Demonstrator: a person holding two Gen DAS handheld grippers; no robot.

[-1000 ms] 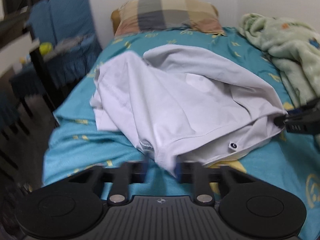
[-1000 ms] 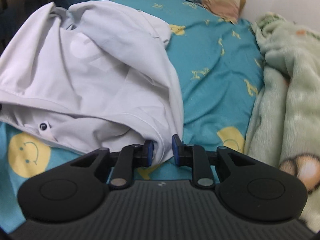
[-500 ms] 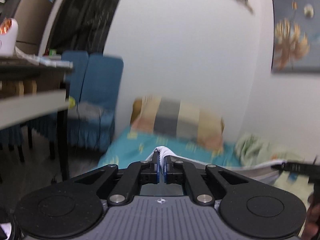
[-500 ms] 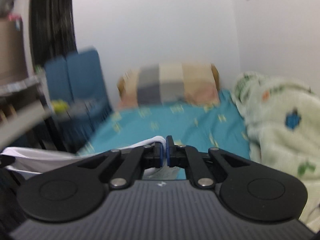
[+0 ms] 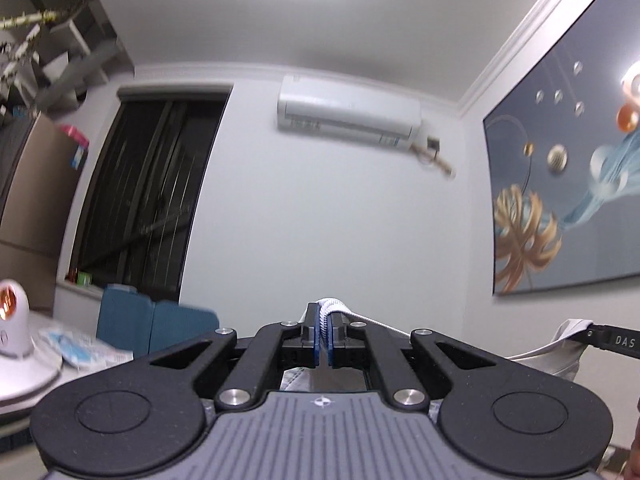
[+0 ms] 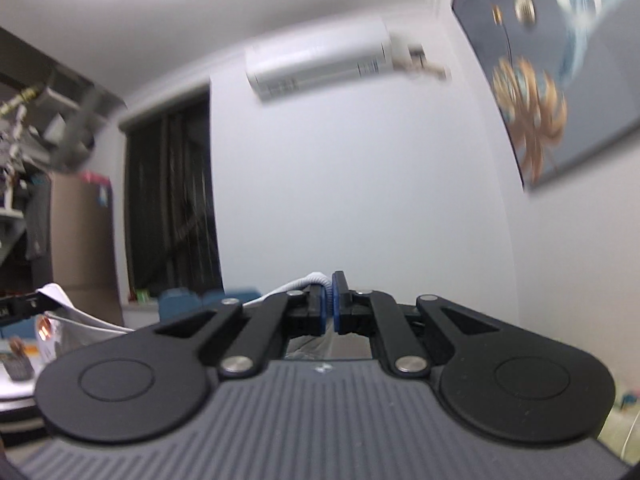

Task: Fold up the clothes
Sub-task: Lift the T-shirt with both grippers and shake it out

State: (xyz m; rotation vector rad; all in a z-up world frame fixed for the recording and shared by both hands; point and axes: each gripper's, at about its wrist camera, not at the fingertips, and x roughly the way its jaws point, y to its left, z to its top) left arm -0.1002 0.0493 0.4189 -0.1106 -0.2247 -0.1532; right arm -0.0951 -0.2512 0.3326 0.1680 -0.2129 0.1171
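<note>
A white garment hangs between my two grippers, both raised high and pointing a little above level. In the left wrist view, my left gripper (image 5: 325, 318) is shut on a bunched fold of the white garment (image 5: 333, 303). Its taut hem runs right to my right gripper (image 5: 594, 335), where more cloth droops. In the right wrist view, my right gripper (image 6: 329, 294) is shut on the garment's edge (image 6: 308, 281). The hem leads left to my left gripper (image 6: 24, 306). Most of the garment hangs below both cameras, out of sight.
Ahead is a white wall with an air conditioner (image 5: 348, 116) and a dark curtained window (image 5: 148, 200). A large painting (image 5: 560, 200) hangs on the right wall. Blue chairs (image 5: 152, 330), a white lamp (image 5: 12, 320) on a table and a cardboard box (image 6: 80, 240) stand to the left.
Both grippers closed on the garment's hem, then rose steeply and tilted upward, lifting it off the bed. The bed, pillow and blanket have dropped out of view.
</note>
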